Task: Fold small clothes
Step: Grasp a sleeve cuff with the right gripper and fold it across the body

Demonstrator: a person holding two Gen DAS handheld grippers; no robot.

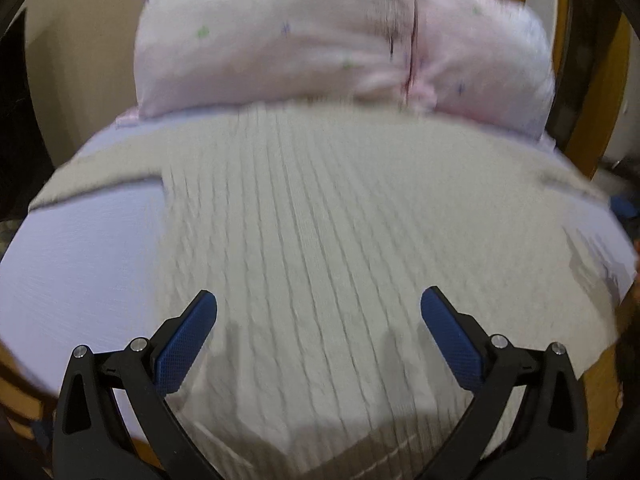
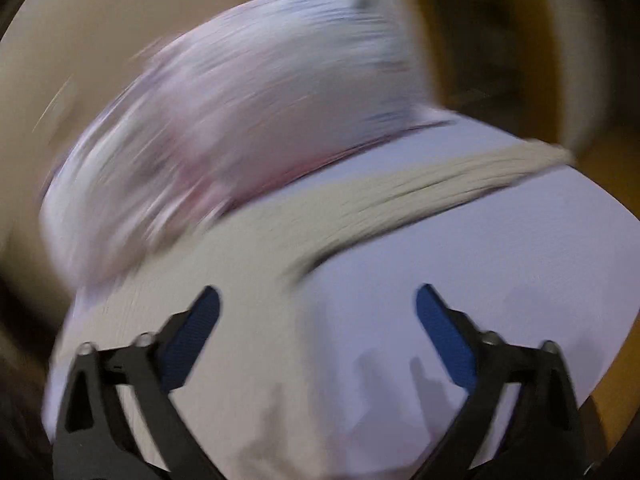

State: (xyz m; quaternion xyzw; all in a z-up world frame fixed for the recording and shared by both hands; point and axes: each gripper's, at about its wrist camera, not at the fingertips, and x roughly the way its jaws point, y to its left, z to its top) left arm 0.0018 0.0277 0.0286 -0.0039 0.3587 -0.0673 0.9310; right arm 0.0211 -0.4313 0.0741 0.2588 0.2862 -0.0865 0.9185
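Cream cable-knit sweater (image 1: 320,240) lies flat, unfolded; left claw (image 1: 318,312) and right claw (image 2: 318,312) hover wide open, empty; next, grip an edge.

Pillow (image 1: 280,40) blocks far side; sheet (image 1: 80,260) free.

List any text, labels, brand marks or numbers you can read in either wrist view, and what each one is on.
None can be read in either view.
Cream knit garment: ribbed pattern only, no tag or label showing.
Pink pillow: small green and purple marks, a printed pattern blurred by motion, not letters.
Left gripper and right gripper: plain black arms, blue pads, no markings.
The right wrist view is heavily motion-blurred.
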